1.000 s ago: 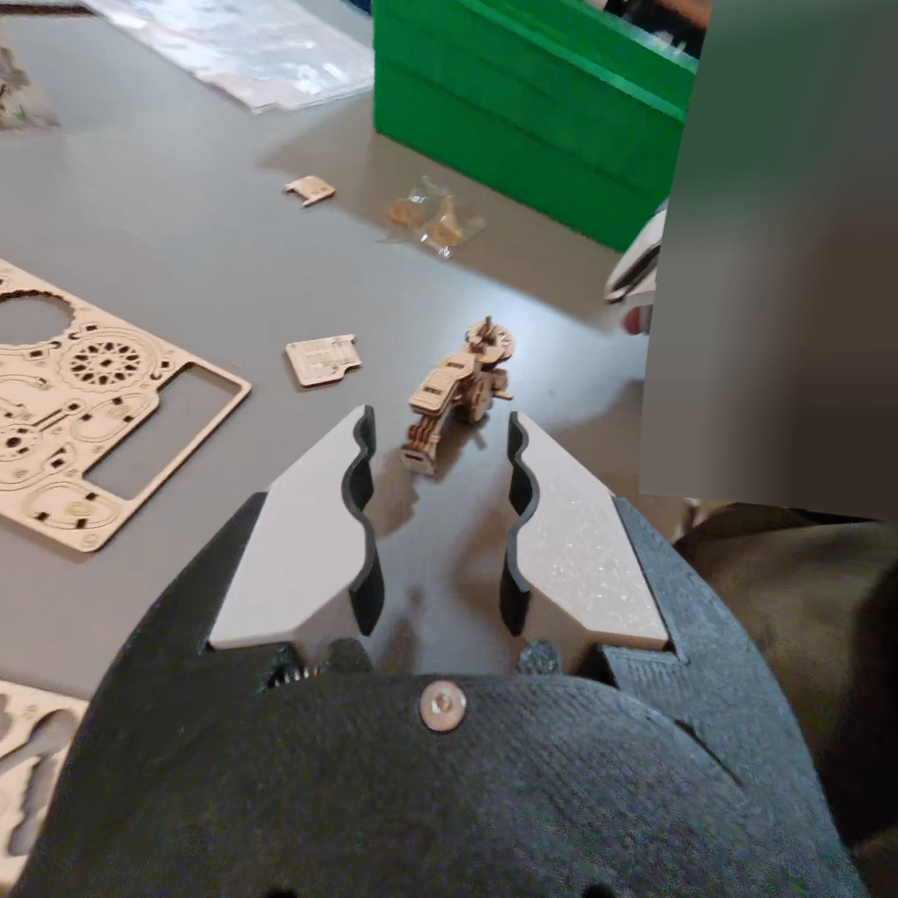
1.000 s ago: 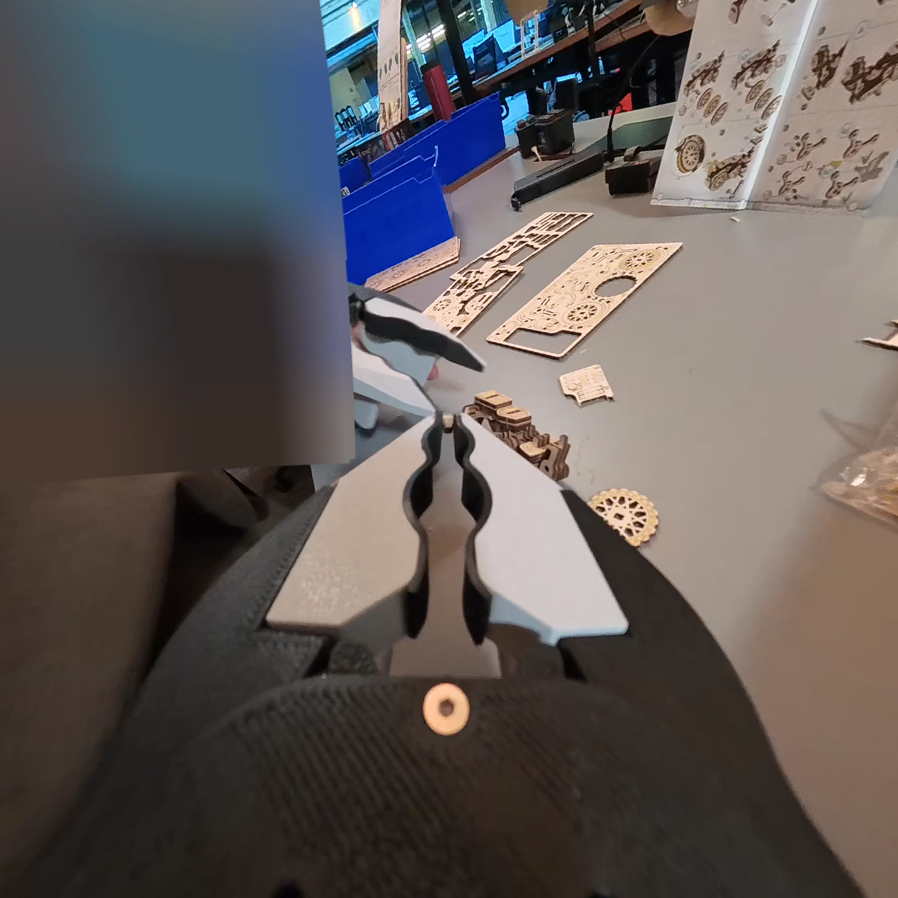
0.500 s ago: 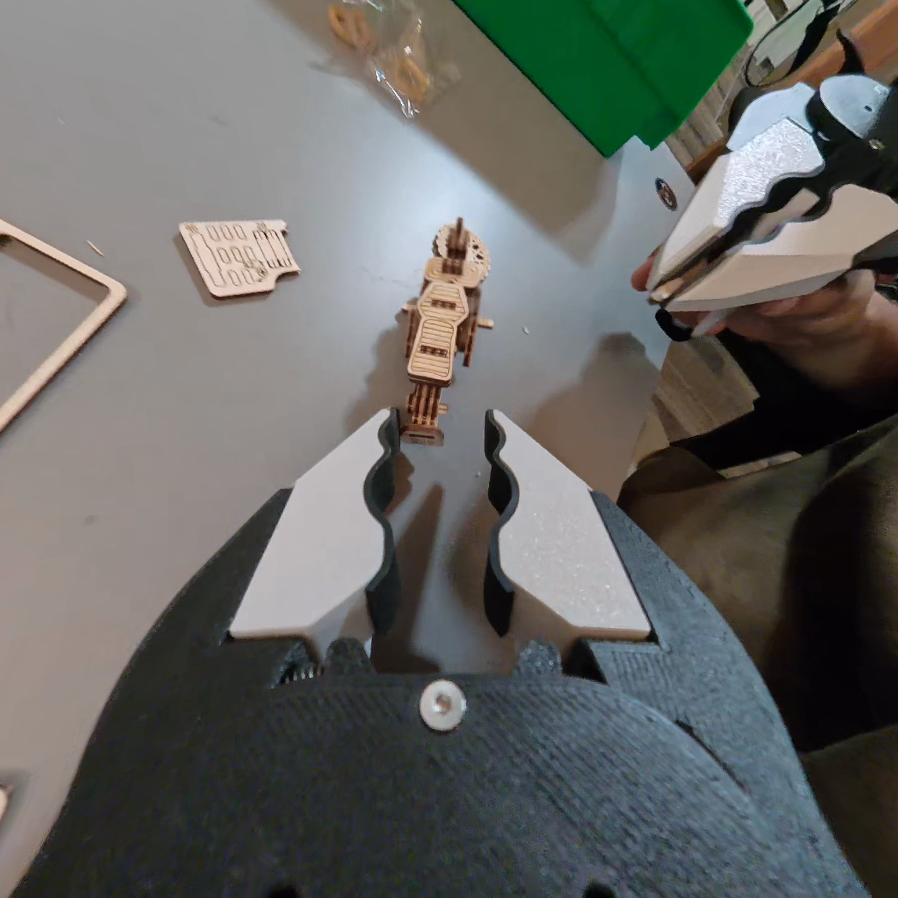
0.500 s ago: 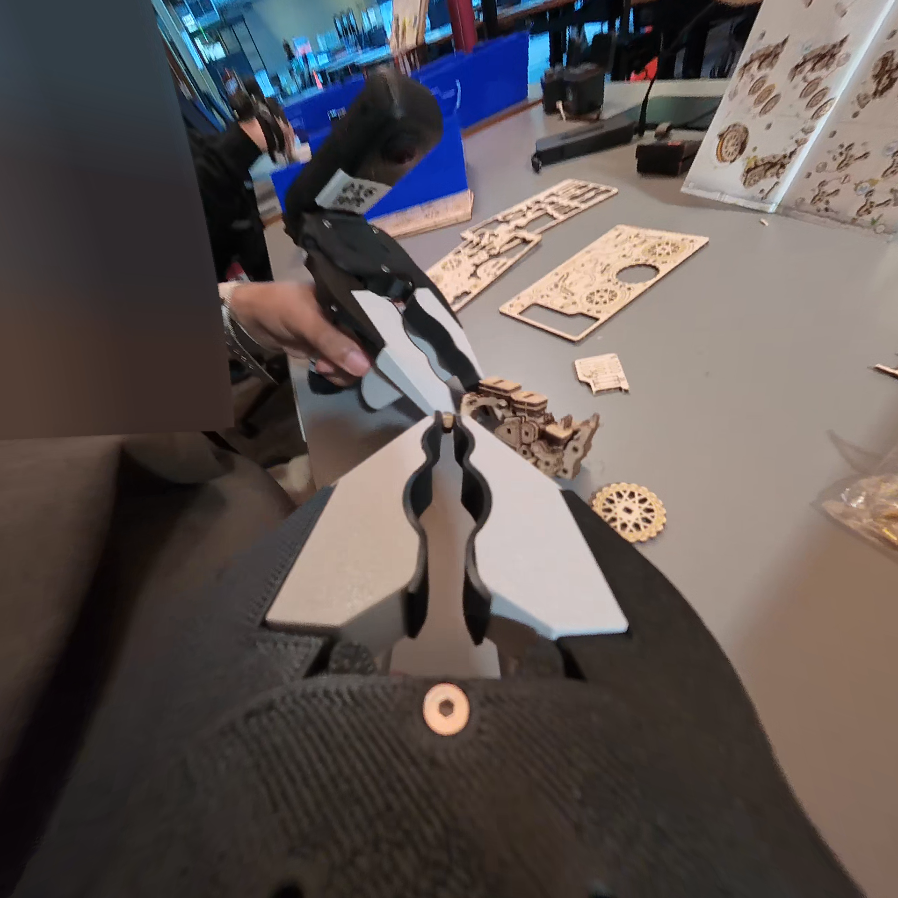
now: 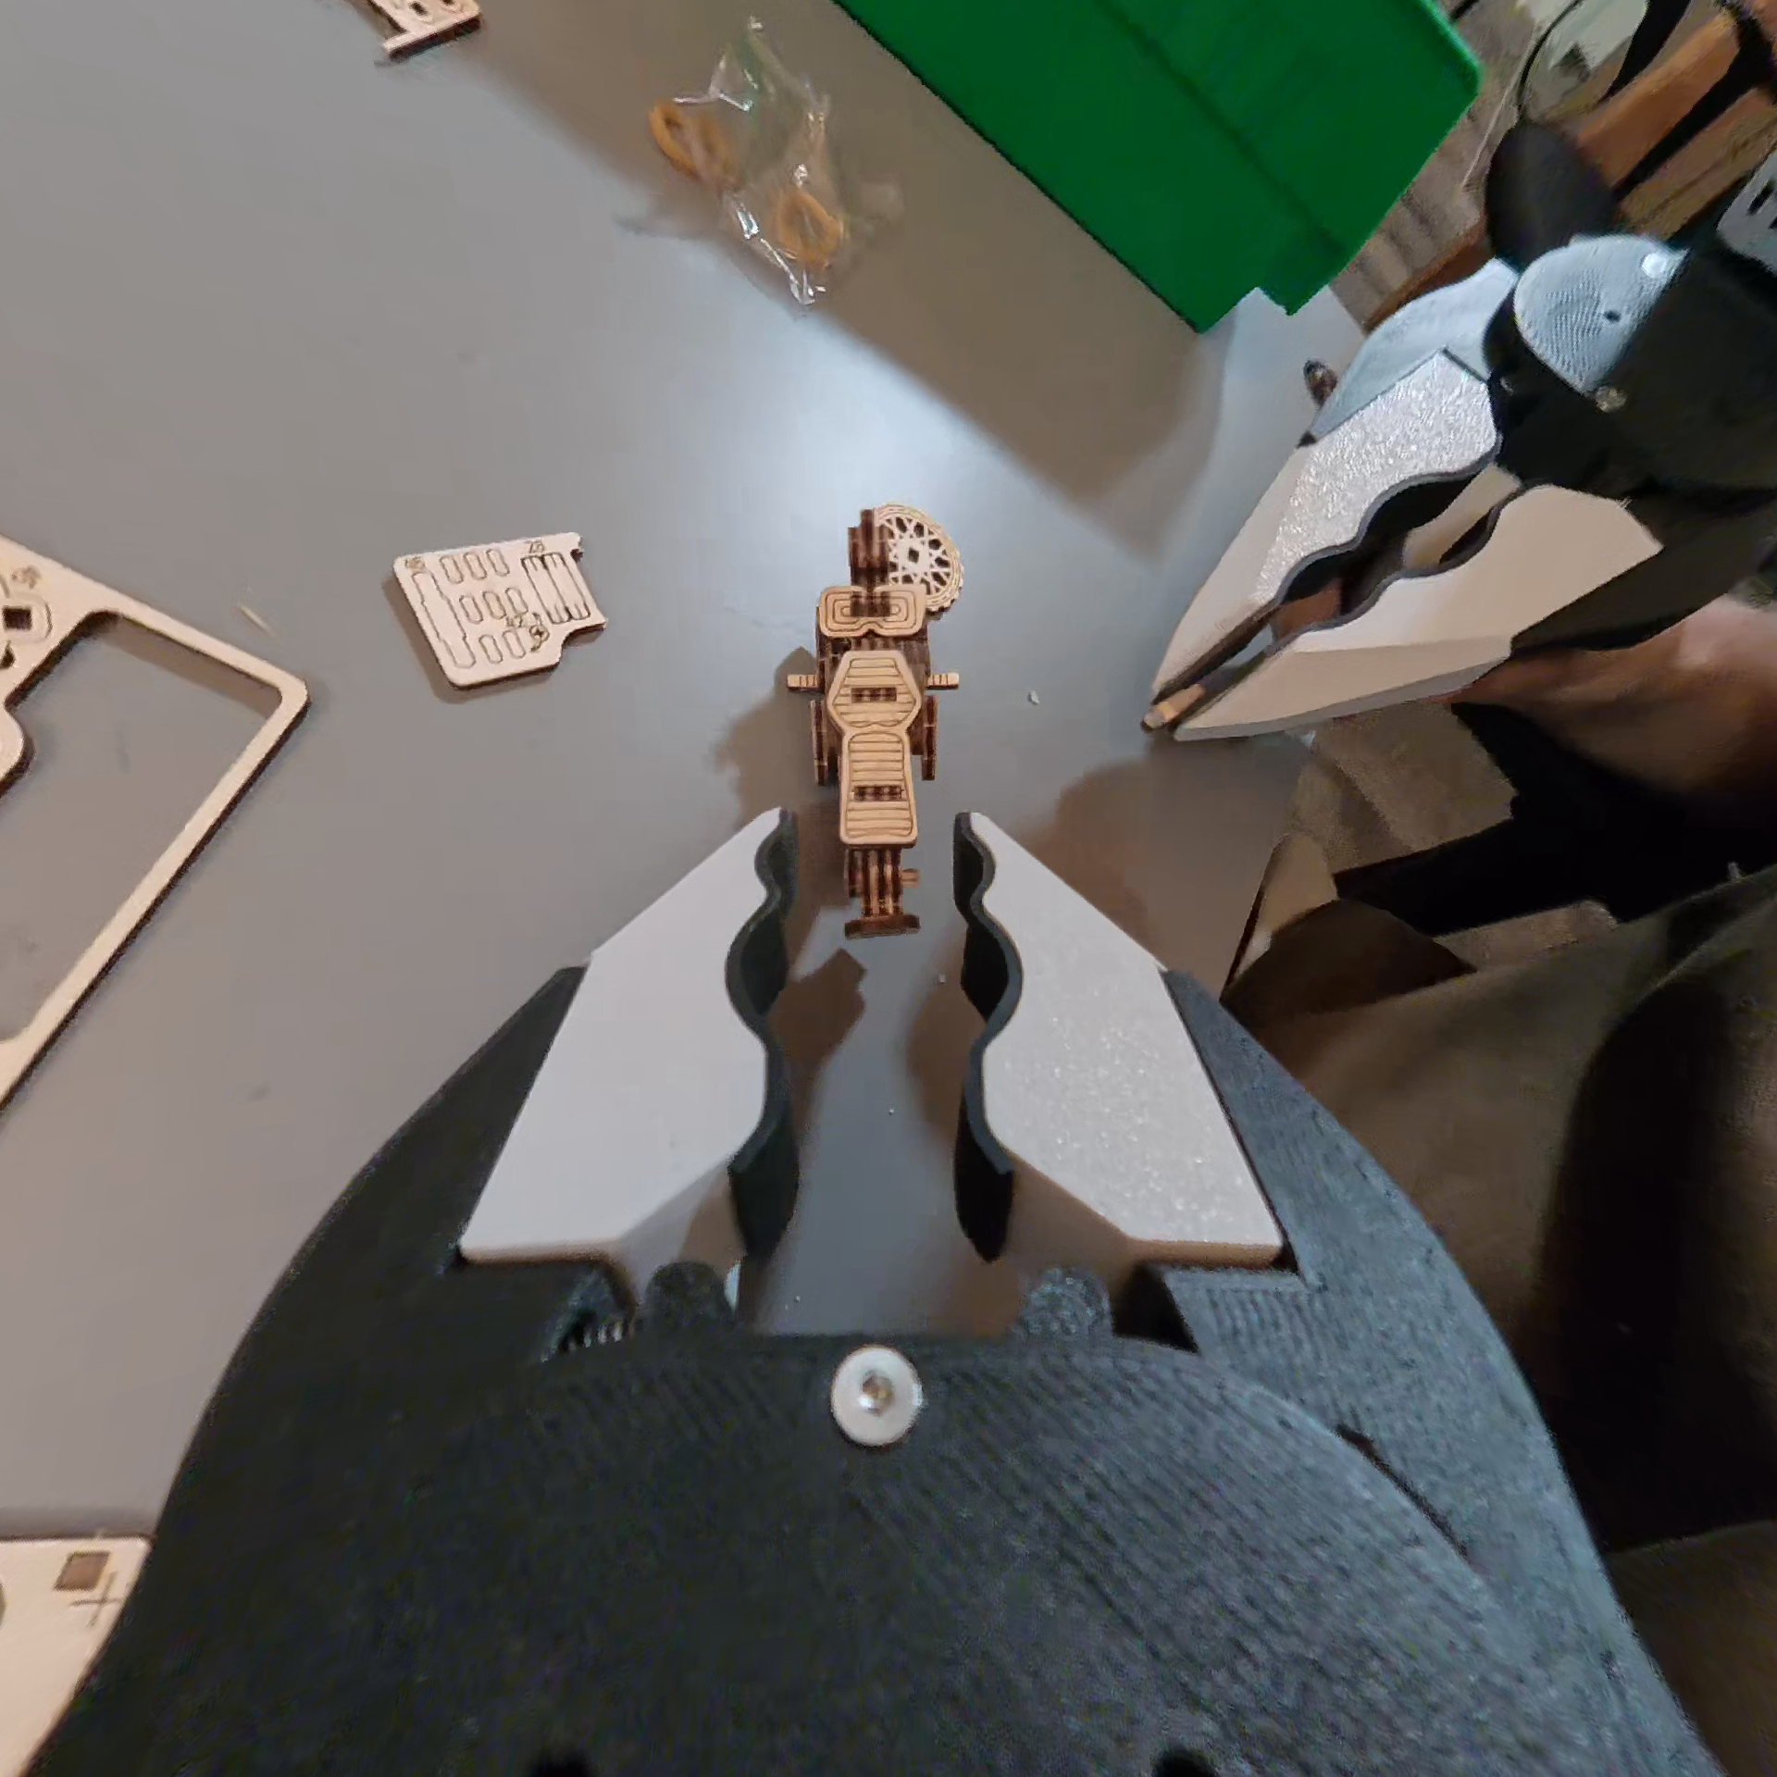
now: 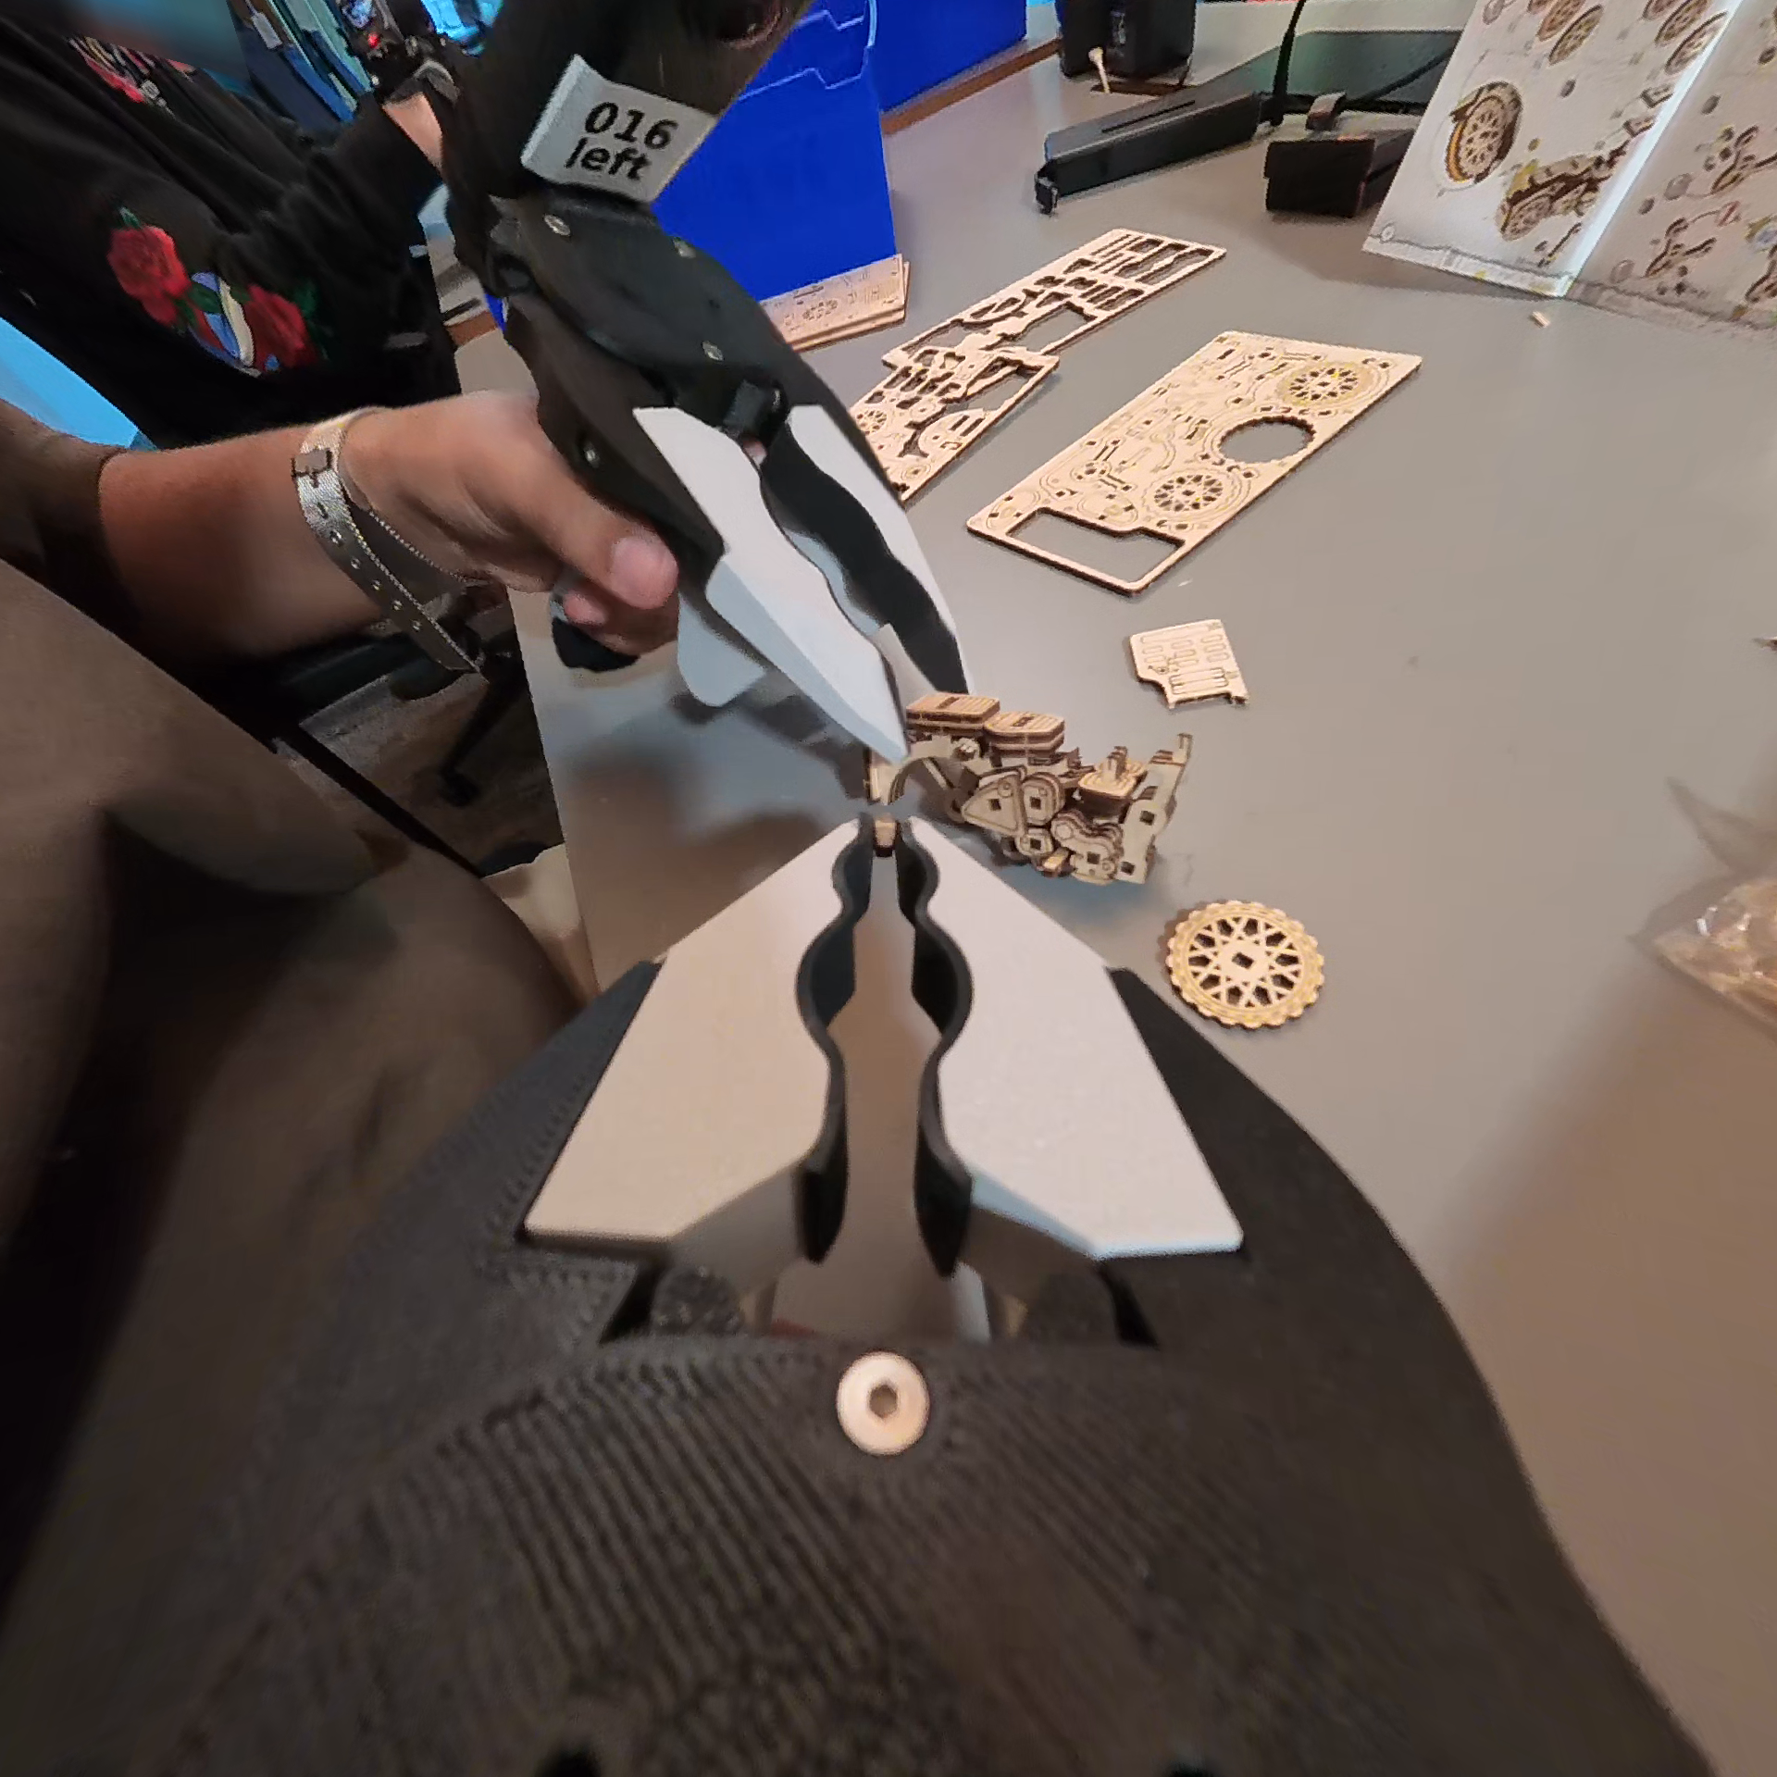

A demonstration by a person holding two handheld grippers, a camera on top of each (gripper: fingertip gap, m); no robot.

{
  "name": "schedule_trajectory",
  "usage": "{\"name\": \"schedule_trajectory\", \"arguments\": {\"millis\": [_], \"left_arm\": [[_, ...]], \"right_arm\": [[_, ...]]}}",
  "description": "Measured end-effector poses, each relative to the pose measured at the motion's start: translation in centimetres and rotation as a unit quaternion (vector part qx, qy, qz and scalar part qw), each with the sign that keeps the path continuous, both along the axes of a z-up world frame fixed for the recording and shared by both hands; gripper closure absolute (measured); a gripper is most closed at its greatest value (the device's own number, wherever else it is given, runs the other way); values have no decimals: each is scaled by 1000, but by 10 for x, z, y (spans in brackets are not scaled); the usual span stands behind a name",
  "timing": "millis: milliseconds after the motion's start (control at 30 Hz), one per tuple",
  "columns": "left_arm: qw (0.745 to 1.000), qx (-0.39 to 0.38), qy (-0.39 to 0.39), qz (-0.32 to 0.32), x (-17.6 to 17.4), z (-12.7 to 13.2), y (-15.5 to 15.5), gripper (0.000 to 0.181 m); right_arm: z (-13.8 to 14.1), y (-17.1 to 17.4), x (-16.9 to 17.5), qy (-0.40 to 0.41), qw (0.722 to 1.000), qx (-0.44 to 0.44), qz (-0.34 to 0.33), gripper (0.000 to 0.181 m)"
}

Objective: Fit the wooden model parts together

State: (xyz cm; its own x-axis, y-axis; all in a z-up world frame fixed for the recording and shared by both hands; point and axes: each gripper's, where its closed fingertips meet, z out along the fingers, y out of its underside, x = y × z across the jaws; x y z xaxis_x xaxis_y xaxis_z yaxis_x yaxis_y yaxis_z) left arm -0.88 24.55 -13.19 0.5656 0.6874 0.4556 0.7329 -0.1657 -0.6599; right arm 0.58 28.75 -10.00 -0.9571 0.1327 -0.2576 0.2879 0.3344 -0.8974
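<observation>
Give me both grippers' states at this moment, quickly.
Left gripper: open, holding nothing, fingers either side of the wooden model's rear end.
Right gripper: shut on a small wooden piece at its fingertips.

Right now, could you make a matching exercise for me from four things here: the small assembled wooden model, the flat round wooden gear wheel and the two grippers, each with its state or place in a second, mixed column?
Column one:
1. small assembled wooden model
2. flat round wooden gear wheel
3. left gripper
4. right gripper

Column two:
A. lies flat on the grey table, apart from the model
B. open, fingertips at the model's near end
C. shut on a small wooden piece
D. stands on the table, near its edge

Pairs: 1-D, 2-A, 3-B, 4-C.
</observation>
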Motion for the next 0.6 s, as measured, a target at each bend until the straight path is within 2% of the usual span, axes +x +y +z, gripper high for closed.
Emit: {"name": "schedule_trajectory", "arguments": {"millis": [100, 167, 200, 333, 433, 500, 600], "left_arm": [[999, -40, 13, -19, -1, -4, 5, 151], [997, -68, 15, -26, 0, -8, 6, 165], [997, -76, 13, -30, 1, -9, 6, 165], [997, -67, -4, -25, 6, -10, 2, 166], [1000, -15, -23, 1, 8, -9, 3, 166], [997, 57, -31, 43, 5, -1, 3, 166], [976, 181, -69, 97, 5, 10, 4, 166]], "right_arm": [[0, 1, -1, -2, 1000, -1, -1, 179], [1, 2, -1, -1, 1000, -2, 0, 179], [1, 2, -1, 1, 1000, -1, 0, 179], [-1, 2, -2, 23, 1000, 12, 0, 179], [-4, 1, 0, 38, 999, 23, 0, 178], [-6, -2, 3, 42, 999, 30, 1, 178], [-13, -7, 5, 61, 997, 53, -7, 179]]}}
